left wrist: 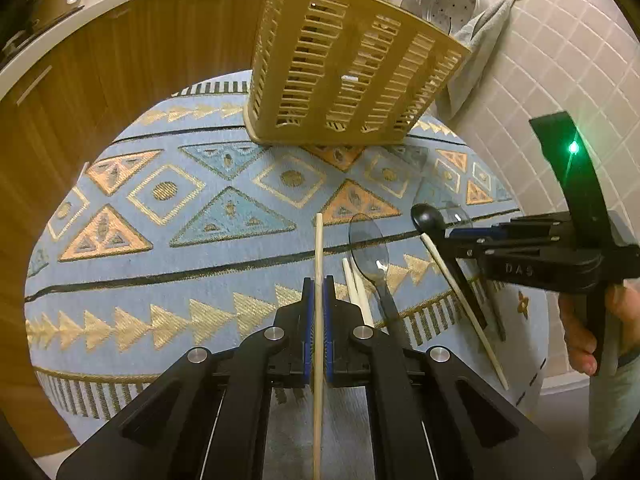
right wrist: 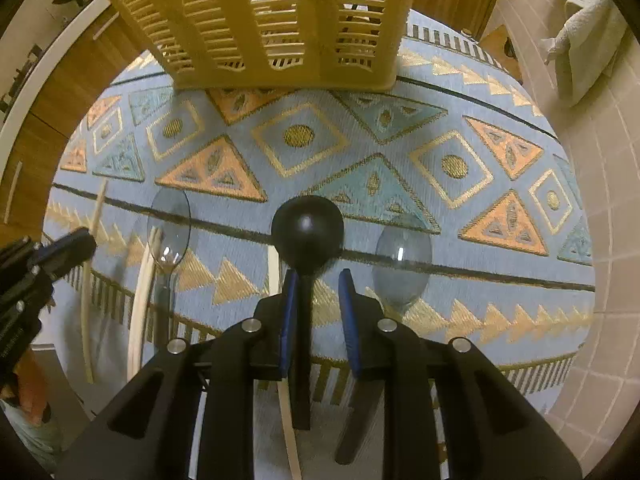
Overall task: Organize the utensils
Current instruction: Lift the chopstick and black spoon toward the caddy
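Note:
My left gripper (left wrist: 319, 284) is shut on a pale wooden chopstick (left wrist: 319, 248) that runs between its pads toward the beige slotted utensil basket (left wrist: 352, 68) at the far side of the table. My right gripper (right wrist: 318, 280) is open around the handle of a black spoon (right wrist: 307, 226), its left pad against the handle, the right pad apart. It shows from the side in the left wrist view (left wrist: 452, 234). A clear grey spoon (left wrist: 370, 248) and loose chopsticks (left wrist: 356, 292) lie between the grippers. A second clear spoon (right wrist: 402, 264) lies to the right.
A blue patterned cloth (left wrist: 180, 240) covers the round table. Wooden cabinets (left wrist: 100, 60) stand behind at left. A tiled wall (left wrist: 560, 60) with a hanging towel (left wrist: 476, 56) and a steel colander (left wrist: 448, 0) is at right.

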